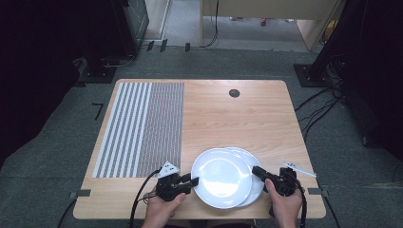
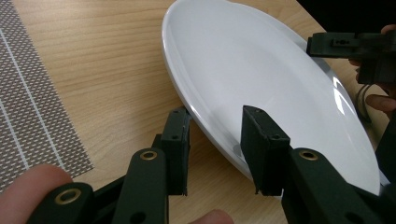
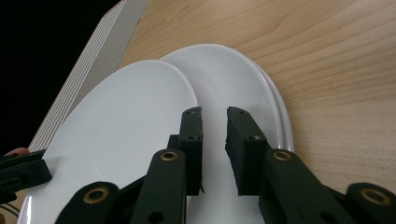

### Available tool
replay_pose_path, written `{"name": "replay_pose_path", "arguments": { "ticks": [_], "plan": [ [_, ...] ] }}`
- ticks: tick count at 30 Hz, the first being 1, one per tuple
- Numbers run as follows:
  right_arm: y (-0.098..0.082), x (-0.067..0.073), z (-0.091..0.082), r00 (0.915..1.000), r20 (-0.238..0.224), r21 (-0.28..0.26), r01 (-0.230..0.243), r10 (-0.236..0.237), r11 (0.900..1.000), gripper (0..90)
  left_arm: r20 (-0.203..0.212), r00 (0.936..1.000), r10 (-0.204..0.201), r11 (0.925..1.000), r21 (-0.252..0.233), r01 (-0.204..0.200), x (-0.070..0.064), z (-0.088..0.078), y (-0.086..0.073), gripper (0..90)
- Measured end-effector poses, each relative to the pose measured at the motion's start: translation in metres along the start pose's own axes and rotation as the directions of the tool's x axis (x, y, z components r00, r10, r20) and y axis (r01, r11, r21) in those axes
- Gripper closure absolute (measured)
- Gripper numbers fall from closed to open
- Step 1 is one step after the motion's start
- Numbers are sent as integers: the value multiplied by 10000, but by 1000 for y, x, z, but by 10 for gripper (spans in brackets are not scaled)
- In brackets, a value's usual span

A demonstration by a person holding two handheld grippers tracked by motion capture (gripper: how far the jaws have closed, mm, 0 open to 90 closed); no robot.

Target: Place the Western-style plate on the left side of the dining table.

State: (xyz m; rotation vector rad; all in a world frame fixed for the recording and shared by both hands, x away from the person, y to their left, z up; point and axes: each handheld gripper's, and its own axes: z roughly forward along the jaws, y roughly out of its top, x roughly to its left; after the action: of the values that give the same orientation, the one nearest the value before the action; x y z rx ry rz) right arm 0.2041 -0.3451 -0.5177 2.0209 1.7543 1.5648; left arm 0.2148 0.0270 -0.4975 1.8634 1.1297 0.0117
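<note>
Two white plates lie overlapped near the table's front edge. The top plate rests partly on the lower plate, which sticks out to the right. My left gripper is at the top plate's left rim, one jaw under the rim and one on its upper face, shut on it. My right gripper is over the plates' right side with a narrow gap between its jaws and nothing pinched in it. The left gripper shows at the far rim.
A striped and woven placemat covers the table's left half. A small white pen-like object lies at the right edge, beside my right hand. A round cable hole sits at the back. Bare wood lies behind the plates.
</note>
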Motion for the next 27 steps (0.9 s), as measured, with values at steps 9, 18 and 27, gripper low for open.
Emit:
{"name": "replay_pose_path", "arguments": {
  "ticks": [9, 18, 27],
  "plan": [
    [-1, 0, 4, 9897, -1159, 299, -810, 839, 9963, 774, -27, 9999, -128, 9999, 50, 128, 4, 1, -1, 638],
    [-6, 6, 10, 9833, -1319, 510, -1199, 1257, 9915, 847, -10, 9995, -315, 9995, 37, 315, 6, 2, -2, 641],
    [-11, 2, 11, 9368, -1733, 458, -3007, 3041, 9526, 883, 494, 9908, -1257, 9919, -105, 1264, 12, 1, -4, 692]
  ]
}}
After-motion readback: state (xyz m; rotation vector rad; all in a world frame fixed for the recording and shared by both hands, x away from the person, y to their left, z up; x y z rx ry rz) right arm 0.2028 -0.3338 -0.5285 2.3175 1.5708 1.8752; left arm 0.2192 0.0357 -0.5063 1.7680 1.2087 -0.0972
